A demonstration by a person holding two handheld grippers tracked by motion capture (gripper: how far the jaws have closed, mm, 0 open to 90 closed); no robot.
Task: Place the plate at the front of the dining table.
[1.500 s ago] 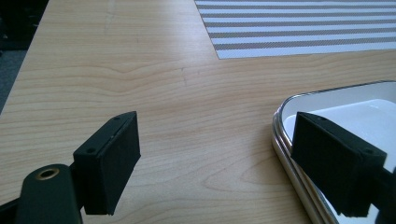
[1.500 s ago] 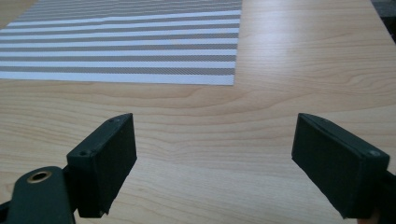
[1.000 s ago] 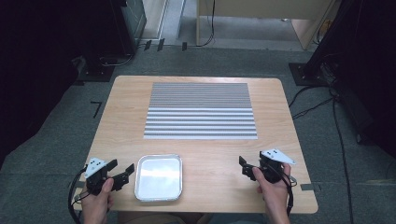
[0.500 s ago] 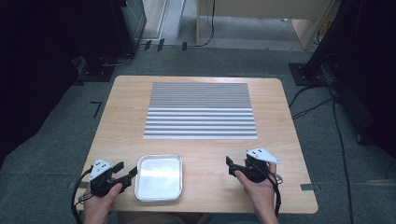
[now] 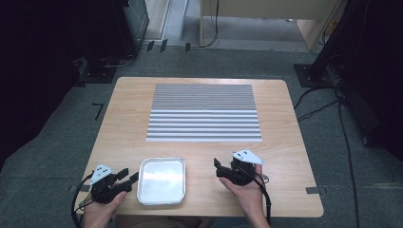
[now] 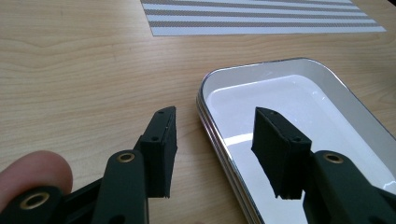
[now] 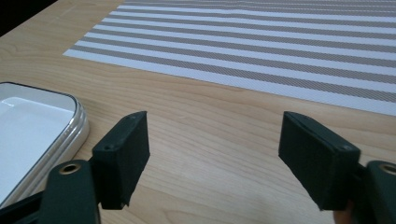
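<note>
Left tool (image 5: 128, 178) has been closing its jaws and they now straddle the tray's (image 5: 161, 201) left rim, one outside and one over the white floor, pads not yet touching it. That reads as a grip about to land. Right tool (image 5: 217, 167) has slid in from the right since a second ago, its jaws narrowing a little but wide apart with nothing between them (bare wood under them), near the tray's right side. The tray sits at the near edge of the table (image 5: 285, 142). Count: two tools, one tray, one striped mat (image 5: 204, 113) farther back.
</note>
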